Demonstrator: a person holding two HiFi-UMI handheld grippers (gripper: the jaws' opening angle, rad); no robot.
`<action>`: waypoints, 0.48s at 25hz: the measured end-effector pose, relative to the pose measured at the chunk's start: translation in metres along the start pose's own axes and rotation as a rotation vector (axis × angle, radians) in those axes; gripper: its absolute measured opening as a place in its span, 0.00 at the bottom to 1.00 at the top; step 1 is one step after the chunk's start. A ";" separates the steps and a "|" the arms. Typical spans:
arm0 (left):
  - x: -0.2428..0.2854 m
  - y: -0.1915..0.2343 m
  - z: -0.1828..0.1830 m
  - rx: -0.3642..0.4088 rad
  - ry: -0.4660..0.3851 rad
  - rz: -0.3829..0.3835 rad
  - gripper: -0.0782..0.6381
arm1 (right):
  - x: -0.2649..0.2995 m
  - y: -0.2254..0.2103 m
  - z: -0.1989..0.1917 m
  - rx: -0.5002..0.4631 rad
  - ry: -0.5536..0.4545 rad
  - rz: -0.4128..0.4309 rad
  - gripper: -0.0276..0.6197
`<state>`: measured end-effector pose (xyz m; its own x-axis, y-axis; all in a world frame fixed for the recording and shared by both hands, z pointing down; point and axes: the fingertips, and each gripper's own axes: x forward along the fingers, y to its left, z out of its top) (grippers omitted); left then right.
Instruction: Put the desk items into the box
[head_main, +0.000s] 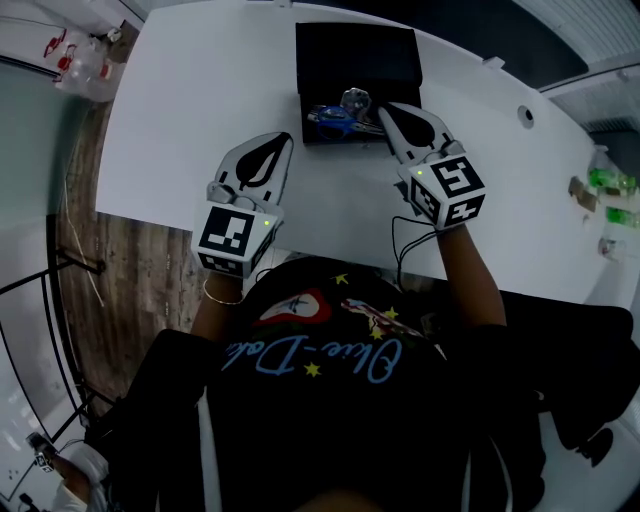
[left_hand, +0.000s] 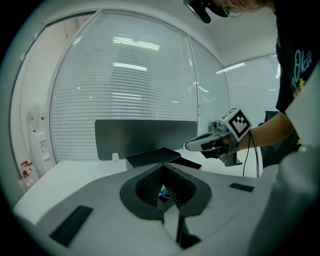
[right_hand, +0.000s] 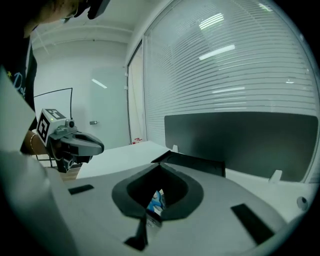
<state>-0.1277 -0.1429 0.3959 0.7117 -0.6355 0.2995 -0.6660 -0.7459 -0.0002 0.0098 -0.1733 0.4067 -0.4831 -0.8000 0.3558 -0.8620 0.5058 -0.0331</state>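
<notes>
A black box (head_main: 358, 55) stands at the far middle of the white table (head_main: 190, 110) with its lid laid back. Blue and silver desk items (head_main: 335, 118) lie inside it. My right gripper (head_main: 383, 107) is shut, its tips at the box's right front corner beside the items; nothing shows gripped. My left gripper (head_main: 287, 138) is shut and empty, a little left of the box over bare table. In the left gripper view the shut left gripper (left_hand: 163, 165) faces the box (left_hand: 150, 157), with the right gripper (left_hand: 187, 146) to its right. In the right gripper view the right gripper (right_hand: 160, 165) hides most of the box (right_hand: 195, 162).
A dark upright panel (left_hand: 145, 135) stands behind the box. Bottles (head_main: 80, 60) sit off the table's far left corner and green items (head_main: 610, 185) at the far right. A cable hole (head_main: 526, 115) is in the table right of the box. A cable (head_main: 400, 250) hangs from the right gripper.
</notes>
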 end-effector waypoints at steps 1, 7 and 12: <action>0.000 -0.001 0.001 0.001 0.000 -0.003 0.12 | -0.003 0.000 0.001 0.000 -0.011 -0.013 0.05; 0.000 -0.006 0.005 -0.008 -0.006 -0.025 0.12 | -0.020 -0.003 0.004 0.025 -0.055 -0.077 0.05; 0.000 -0.008 0.005 0.003 -0.004 -0.032 0.12 | -0.036 -0.001 0.011 0.062 -0.108 -0.115 0.05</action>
<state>-0.1209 -0.1377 0.3911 0.7334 -0.6120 0.2958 -0.6423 -0.7664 0.0066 0.0260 -0.1489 0.3836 -0.3914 -0.8834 0.2578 -0.9188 0.3906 -0.0568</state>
